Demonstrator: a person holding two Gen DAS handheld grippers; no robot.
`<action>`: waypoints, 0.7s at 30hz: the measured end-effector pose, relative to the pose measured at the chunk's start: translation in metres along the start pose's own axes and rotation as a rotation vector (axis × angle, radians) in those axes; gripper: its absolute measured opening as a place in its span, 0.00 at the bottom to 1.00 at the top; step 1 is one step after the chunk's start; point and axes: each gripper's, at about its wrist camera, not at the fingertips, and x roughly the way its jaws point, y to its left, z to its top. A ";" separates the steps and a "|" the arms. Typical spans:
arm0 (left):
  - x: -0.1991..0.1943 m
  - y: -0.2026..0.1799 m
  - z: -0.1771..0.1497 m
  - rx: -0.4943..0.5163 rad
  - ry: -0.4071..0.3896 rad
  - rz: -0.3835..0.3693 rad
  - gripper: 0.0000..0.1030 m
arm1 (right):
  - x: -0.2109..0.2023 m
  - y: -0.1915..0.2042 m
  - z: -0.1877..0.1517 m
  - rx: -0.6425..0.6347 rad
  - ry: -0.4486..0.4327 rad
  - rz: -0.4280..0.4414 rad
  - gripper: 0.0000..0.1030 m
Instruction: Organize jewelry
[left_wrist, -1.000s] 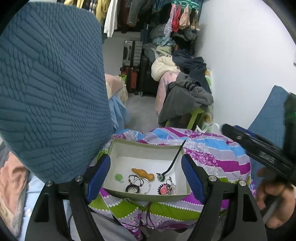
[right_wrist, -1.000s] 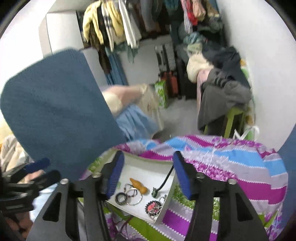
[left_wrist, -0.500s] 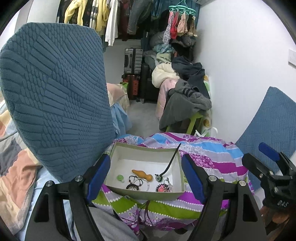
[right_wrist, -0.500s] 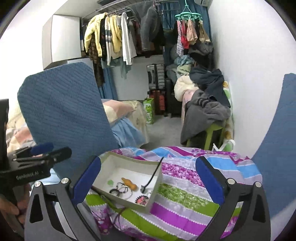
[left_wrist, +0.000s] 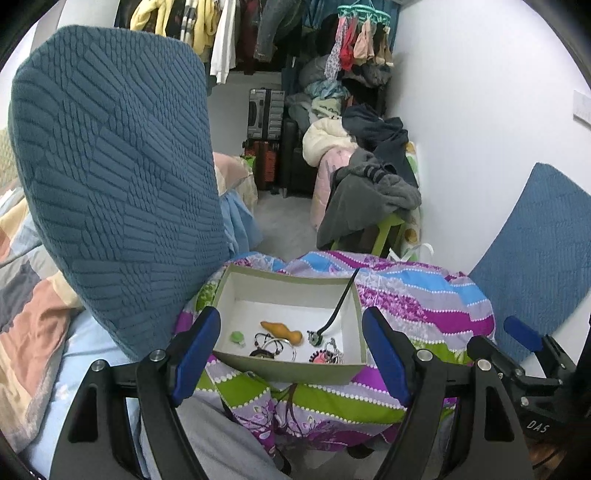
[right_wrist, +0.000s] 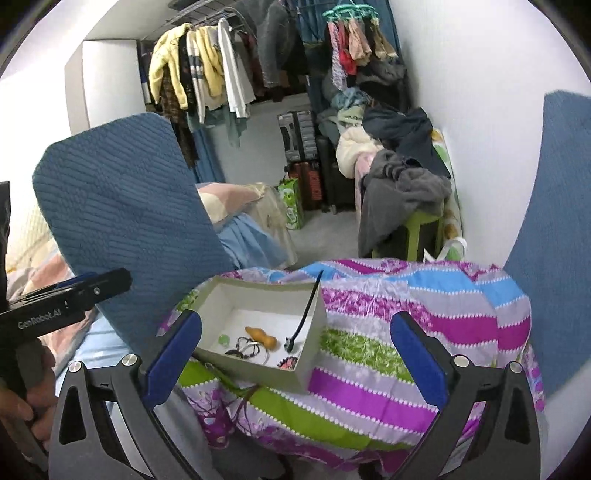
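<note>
One box (left_wrist: 291, 365) of jewelry sits on a striped quilt (right_wrist: 406, 332), both hand-held grippers empty.
The box holds one orange pendant (left_wrist: 282, 331), one green bead (left_wrist: 236, 337), one black cord (left_wrist: 338, 306) at 1 o'clock and tangled rings. The left hand-held gripper (left_wrist: 291, 354) gapes, tilted down at the box; the right hand-held gripper (right_wrist: 295, 358), its jaws just opened to full width, holds nothing.

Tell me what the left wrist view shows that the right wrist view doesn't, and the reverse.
Left wrist only: the right tool at the lower right edge and a wall plate.
Right wrist only: the left tool at the left edge, the hand holding it, and a white cabinet.
Both: the box of jewelry on the striped quilt, the orange piece, the black strap, and the blue cushion. Both tools are open and empty.
</note>
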 end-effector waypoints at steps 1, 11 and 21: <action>0.001 0.000 -0.001 0.002 0.002 0.001 0.77 | 0.002 -0.001 -0.003 0.002 0.010 -0.003 1.00; 0.007 0.001 -0.009 0.018 0.026 0.028 0.77 | -0.002 -0.002 -0.008 -0.002 0.018 -0.023 1.00; 0.007 0.005 -0.012 0.019 0.037 0.042 0.77 | -0.007 0.000 -0.007 0.002 0.006 -0.044 1.00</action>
